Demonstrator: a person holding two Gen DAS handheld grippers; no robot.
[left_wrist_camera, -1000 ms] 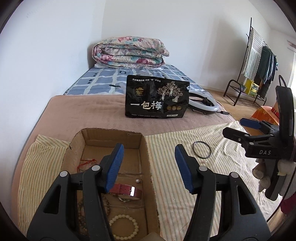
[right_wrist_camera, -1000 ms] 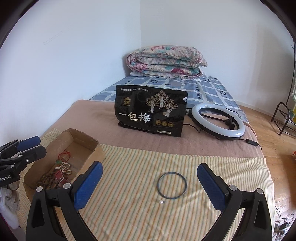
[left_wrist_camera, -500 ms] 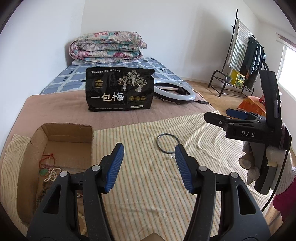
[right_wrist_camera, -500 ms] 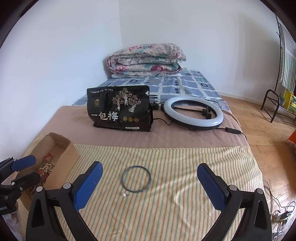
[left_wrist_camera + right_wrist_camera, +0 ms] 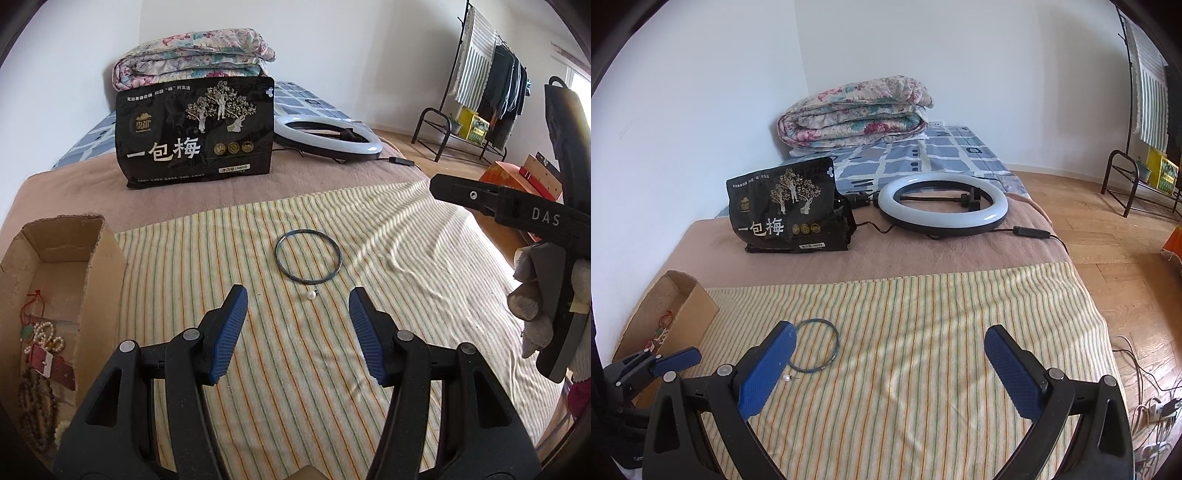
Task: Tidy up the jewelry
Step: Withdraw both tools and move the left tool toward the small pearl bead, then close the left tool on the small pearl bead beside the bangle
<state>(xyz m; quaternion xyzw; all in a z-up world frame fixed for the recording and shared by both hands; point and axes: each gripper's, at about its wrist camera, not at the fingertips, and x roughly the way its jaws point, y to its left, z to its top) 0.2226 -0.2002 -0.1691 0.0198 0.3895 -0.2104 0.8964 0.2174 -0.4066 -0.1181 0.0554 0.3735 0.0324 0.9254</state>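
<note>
A thin dark bangle (image 5: 307,256) is seen lying flat on the striped cloth (image 5: 388,258) spread over the bed, with a small pearl earring (image 5: 311,294) just beside its near edge. The left hand-held gripper (image 5: 298,334) is held over the cloth short of both, its blue pads spread apart with nothing between them. The right hand-held gripper (image 5: 886,369) is spread wider still and is likewise empty; the bangle and earring are found just beside its left pad.

A cardboard box (image 5: 107,251) stands at the cloth's left edge, well apart from the bangle. Behind the cloth, a black snack bag (image 5: 195,133) stands upright on the brown blanket, a ring light (image 5: 942,205) lies beside it, and a folded quilt (image 5: 857,110) is stacked against the wall. Nothing lies between the grippers and the bangle.

Only in the left wrist view are the box's contents shown clearly: bead strings (image 5: 35,402), a red strap (image 5: 48,363) and a red cord. The clothes rack (image 5: 487,77) and a gloved hand (image 5: 535,299) on the right gripper are also seen there. The ring light's cable and the floor wiring are shown only in the right wrist view.
</note>
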